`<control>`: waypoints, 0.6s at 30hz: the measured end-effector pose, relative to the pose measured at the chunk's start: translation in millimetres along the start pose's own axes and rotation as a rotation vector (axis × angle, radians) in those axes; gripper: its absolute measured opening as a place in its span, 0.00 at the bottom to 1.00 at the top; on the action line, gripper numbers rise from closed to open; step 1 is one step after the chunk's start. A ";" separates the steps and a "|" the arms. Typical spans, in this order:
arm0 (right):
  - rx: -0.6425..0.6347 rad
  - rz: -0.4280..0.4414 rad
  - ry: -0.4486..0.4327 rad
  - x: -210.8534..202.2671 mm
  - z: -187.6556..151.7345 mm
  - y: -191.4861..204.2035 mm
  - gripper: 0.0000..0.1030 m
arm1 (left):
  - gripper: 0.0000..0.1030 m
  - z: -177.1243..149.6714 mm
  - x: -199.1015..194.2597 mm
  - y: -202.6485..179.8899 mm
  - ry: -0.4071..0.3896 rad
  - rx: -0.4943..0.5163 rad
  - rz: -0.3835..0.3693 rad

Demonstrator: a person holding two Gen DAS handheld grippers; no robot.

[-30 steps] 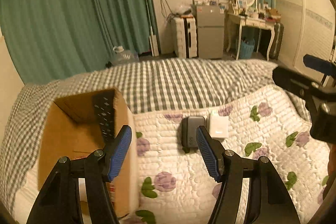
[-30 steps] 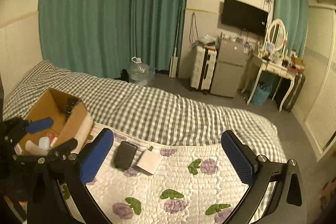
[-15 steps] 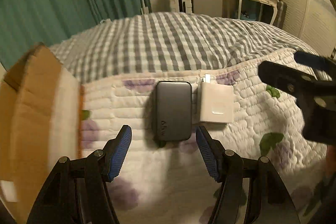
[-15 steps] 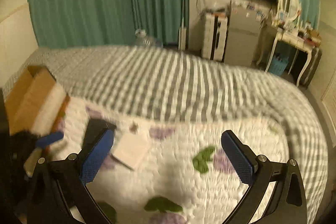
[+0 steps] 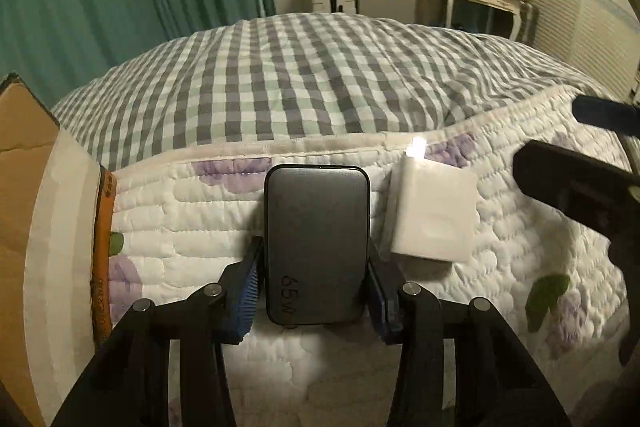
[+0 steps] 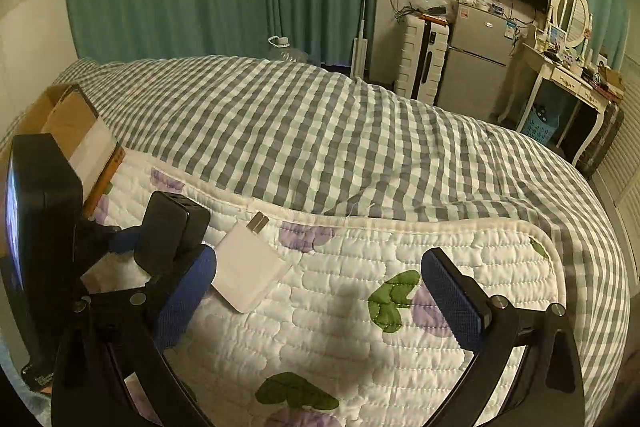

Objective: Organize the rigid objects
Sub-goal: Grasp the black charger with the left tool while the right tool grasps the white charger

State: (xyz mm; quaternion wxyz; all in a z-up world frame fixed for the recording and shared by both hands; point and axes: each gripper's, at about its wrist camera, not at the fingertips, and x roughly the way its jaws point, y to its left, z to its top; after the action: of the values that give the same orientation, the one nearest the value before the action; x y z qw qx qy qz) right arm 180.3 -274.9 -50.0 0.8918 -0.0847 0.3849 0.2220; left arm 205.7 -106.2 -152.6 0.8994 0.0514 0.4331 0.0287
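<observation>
A dark grey charger block marked 65W (image 5: 316, 243) lies on the white quilt, and my left gripper (image 5: 316, 291) is shut on its two long sides. It also shows in the right wrist view (image 6: 170, 233), held between the left gripper's blue pads. A white charger with metal prongs (image 5: 434, 215) lies just right of it; it shows in the right wrist view too (image 6: 248, 273). My right gripper (image 6: 320, 303) is open and empty, above the quilt to the right of the white charger. A cardboard box (image 5: 36, 227) stands at the left.
The quilt with purple flowers (image 6: 360, 327) lies over a grey checked bedspread (image 5: 312, 79). The box also shows in the right wrist view (image 6: 76, 123). Beyond the bed are green curtains, a small fridge (image 6: 476, 67) and a dressing table.
My left gripper moved from the box down to the dark charger and shut on it. My right gripper came lower and closer to the quilt, staying open.
</observation>
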 end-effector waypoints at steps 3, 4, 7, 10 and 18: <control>-0.014 -0.002 0.000 0.2 -0.9 2.4 1.00 | 0.41 -6.7 -10.4 4.0 0.006 -0.023 -0.007; -0.019 -0.002 -0.001 1.1 -1.4 3.7 1.00 | 0.41 -10.8 -14.3 7.8 0.015 -0.040 -0.008; -0.056 0.018 -0.004 1.1 -2.1 11.1 1.00 | 0.41 -24.2 -25.3 18.5 0.028 -0.088 0.010; -0.099 0.020 0.010 4.7 -4.2 21.1 1.00 | 0.41 -33.4 -35.2 26.5 0.032 -0.127 0.011; -0.219 0.021 0.075 27.2 -11.1 48.4 1.00 | 0.41 -31.0 -48.1 33.8 -0.003 -0.162 0.038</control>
State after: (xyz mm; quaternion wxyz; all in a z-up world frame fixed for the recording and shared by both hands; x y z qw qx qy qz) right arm 167.2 -226.6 -76.4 0.8597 -0.1858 0.3924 0.2690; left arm 151.2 -75.2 -130.5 0.9005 -0.0131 0.4271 0.0807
